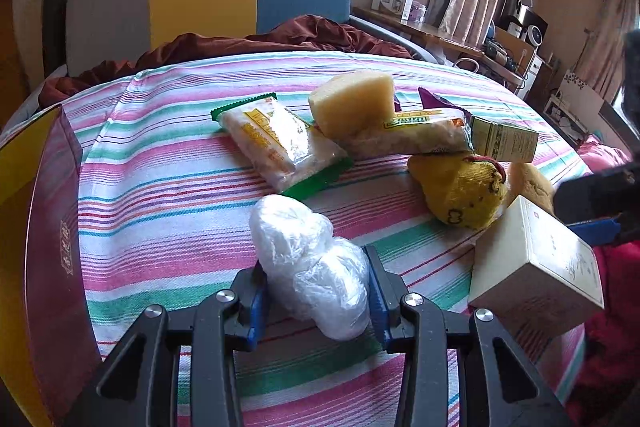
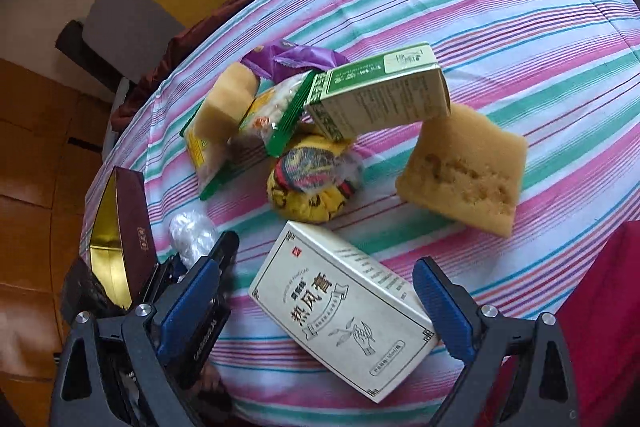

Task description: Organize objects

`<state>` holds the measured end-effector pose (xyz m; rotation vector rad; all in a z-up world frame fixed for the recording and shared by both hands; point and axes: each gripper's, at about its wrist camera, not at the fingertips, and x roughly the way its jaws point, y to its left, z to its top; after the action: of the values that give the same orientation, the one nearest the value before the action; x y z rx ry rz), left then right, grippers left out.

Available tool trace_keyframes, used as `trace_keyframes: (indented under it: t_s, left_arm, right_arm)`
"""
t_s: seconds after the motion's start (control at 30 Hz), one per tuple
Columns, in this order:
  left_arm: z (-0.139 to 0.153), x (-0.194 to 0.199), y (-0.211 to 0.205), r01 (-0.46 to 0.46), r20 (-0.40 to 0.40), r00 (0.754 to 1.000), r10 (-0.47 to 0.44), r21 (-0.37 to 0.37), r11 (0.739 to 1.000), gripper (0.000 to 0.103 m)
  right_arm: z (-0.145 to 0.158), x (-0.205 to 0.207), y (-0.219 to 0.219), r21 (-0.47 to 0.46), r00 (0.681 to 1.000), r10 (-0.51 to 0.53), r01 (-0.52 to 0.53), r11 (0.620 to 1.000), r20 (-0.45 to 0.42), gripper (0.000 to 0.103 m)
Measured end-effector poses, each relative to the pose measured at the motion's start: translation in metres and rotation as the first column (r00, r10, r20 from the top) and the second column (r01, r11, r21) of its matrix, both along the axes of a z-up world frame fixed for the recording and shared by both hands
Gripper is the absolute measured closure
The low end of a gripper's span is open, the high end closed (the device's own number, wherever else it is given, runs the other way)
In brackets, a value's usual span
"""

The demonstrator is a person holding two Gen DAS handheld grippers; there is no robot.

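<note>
The left gripper [image 1: 316, 297] is clamping a white crumpled plastic bundle [image 1: 310, 265] between its blue pads, low over the striped bedsheet [image 1: 168, 211]; the narrow jaw gap suits a soft, compressible load. The right gripper [image 2: 316, 301] is standing with its jaws wide apart and straddling the white ointment box [image 2: 340, 311], the pads not touching the carton; this is judged to be the approach to a grasp across the short sides of the box. All positions below are referenced to the white ointment box. The box is lying flat on the sheet, printed face up, at an angle. To the left of it, at the bed edge, the maroon box with gold lining [image 2: 120, 251] is standing open, probably the container for the sorted items; the bundle is being held between it and the ointment box. Just beyond the ointment box, the yellow knitted pouch [image 2: 312, 183] is resting on the sheet. To the right and beyond, a tan sponge block [image 2: 460, 175] is lying apart from the pile. Farther beyond, the green carton [image 2: 380, 91] is leaning across the snack packets [image 2: 276, 111], with a second sponge piece [image 2: 228, 103] and a purple wrapper [image 2: 296, 61] at the far side. The pile is loose, so any lift is risking a slide.
</note>
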<state>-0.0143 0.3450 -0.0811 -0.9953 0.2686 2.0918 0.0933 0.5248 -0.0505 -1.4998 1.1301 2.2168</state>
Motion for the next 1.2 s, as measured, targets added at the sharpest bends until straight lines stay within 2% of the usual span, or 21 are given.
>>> trace_keyframes:
  t_s: [0.13,0.3,0.43,0.53,0.57,0.8,0.9,1.1,1.2]
  left_arm:
    - [0.0,-0.001,0.0,0.001,0.005,1.0,-0.001,0.006,1.0,0.062]
    - [0.0,-0.002,-0.002,0.004,0.01,1.0,-0.004,0.013,1.0,0.062]
    - [0.0,-0.002,-0.003,0.007,0.01,1.0,-0.007,0.014,1.0,0.062]
    - [0.0,-0.002,-0.003,0.007,0.008,1.0,-0.007,0.014,1.0,0.062]
    - [0.0,-0.002,-0.003,0.007,0.009,1.0,-0.007,0.014,1.0,0.062]
    - [0.001,0.001,-0.002,0.006,0.002,1.0,-0.006,0.009,1.0,0.062]
    - [0.001,0.001,-0.002,0.006,0.0,1.0,-0.006,0.007,1.0,0.061]
    - [0.001,0.002,-0.002,0.007,-0.003,1.0,-0.007,0.005,1.0,0.059]
    - [0.001,0.002,-0.002,0.007,-0.003,1.0,-0.007,0.004,1.0,0.059]
  right_arm:
    - [0.013,-0.004,-0.017,0.074,0.992,0.115,-0.119,0.99,0.061,0.01]
    - [0.012,-0.011,-0.04,0.188,0.946,0.264,-0.299,0.935,0.191,0.022]
    - [-0.001,-0.016,-0.045,0.217,0.92,0.296,-0.353,0.91,0.259,0.029]
    - [-0.016,-0.02,-0.046,0.231,0.913,0.289,-0.359,0.904,0.287,0.049]
    - [-0.02,-0.021,-0.047,0.24,0.911,0.285,-0.361,0.901,0.297,0.051]
    - [-0.027,-0.03,-0.064,0.303,0.895,0.316,-0.411,0.86,0.316,0.051]
    - [-0.032,-0.031,-0.064,0.284,0.882,0.332,-0.43,0.857,0.334,0.05]
    - [-0.037,-0.033,-0.056,0.274,0.892,0.308,-0.403,0.873,0.33,0.046]
    - [-0.04,-0.035,-0.054,0.271,0.896,0.304,-0.395,0.878,0.322,0.036]
